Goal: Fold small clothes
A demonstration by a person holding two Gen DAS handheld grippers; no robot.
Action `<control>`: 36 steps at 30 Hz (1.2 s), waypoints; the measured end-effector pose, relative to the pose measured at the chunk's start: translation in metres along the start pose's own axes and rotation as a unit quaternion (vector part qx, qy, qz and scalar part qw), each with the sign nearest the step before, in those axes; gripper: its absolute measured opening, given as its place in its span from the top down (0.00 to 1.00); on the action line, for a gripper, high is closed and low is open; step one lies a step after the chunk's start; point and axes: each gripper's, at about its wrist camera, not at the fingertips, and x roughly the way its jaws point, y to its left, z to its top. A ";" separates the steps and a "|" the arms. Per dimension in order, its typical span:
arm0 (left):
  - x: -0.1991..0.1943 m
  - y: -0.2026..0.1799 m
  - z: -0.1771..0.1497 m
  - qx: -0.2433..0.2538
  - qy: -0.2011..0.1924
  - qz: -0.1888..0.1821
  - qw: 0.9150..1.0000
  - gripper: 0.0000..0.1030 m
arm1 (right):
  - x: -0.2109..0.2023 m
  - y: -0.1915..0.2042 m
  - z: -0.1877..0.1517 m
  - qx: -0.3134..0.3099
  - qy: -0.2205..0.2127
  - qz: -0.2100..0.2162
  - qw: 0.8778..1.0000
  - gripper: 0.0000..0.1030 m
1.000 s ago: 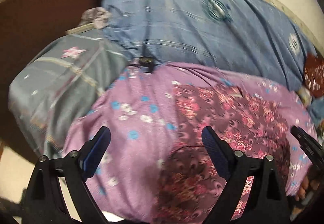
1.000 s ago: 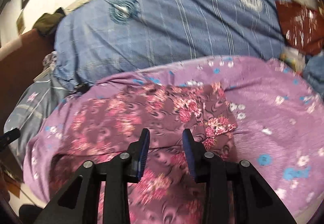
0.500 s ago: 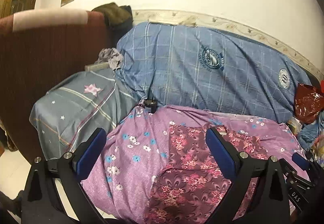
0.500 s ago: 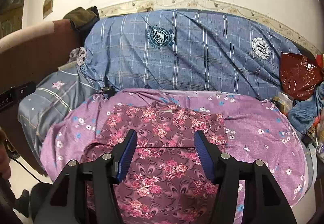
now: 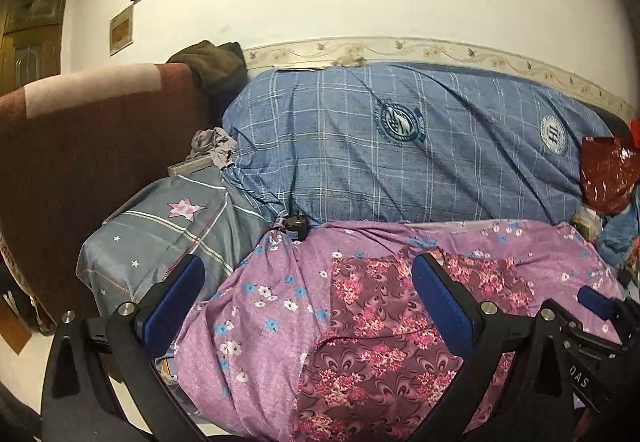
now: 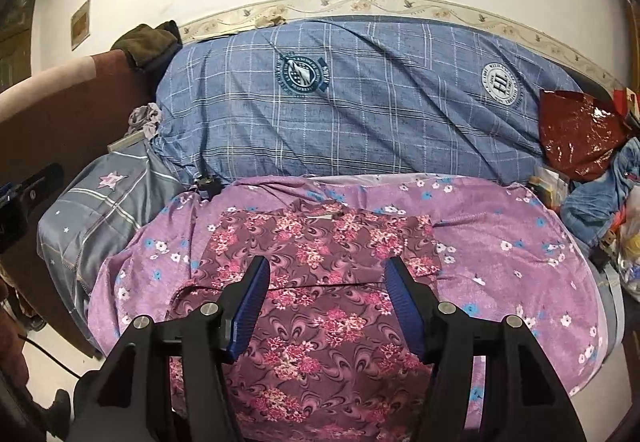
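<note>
A maroon garment with pink flowers (image 6: 316,274) lies folded flat on a purple flowered cover (image 6: 500,238); it also shows in the left wrist view (image 5: 376,322). My left gripper (image 5: 306,292) is open and empty, held above the garment's left side. My right gripper (image 6: 326,288) is open and empty, held above the garment's middle. The right gripper's tip (image 5: 596,302) shows at the right edge of the left wrist view.
A large blue checked bundle (image 6: 360,102) lies behind the cover. A grey striped pillow (image 5: 168,226) sits left, beside a brown headboard (image 5: 80,146). A black plug (image 5: 296,224) lies between them. A red plastic bag (image 6: 576,130) and clutter sit right.
Both grippers have pulled back and up from the garment, so the wall and the whole bed now show. The right gripper's jaws have opened wider.
</note>
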 end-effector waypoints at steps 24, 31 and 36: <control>0.014 -0.055 -0.014 0.057 0.035 -0.034 0.997 0.00 | 0.008 -0.027 -0.005 0.003 0.016 -0.044 0.999 0.40; 0.019 -0.055 -0.015 0.053 0.043 -0.038 0.997 0.00 | 0.014 -0.021 -0.005 -0.005 0.023 -0.046 0.999 0.40; 0.023 -0.055 -0.018 0.053 0.049 -0.039 0.997 0.00 | 0.018 -0.018 -0.005 -0.013 0.028 -0.057 0.998 0.40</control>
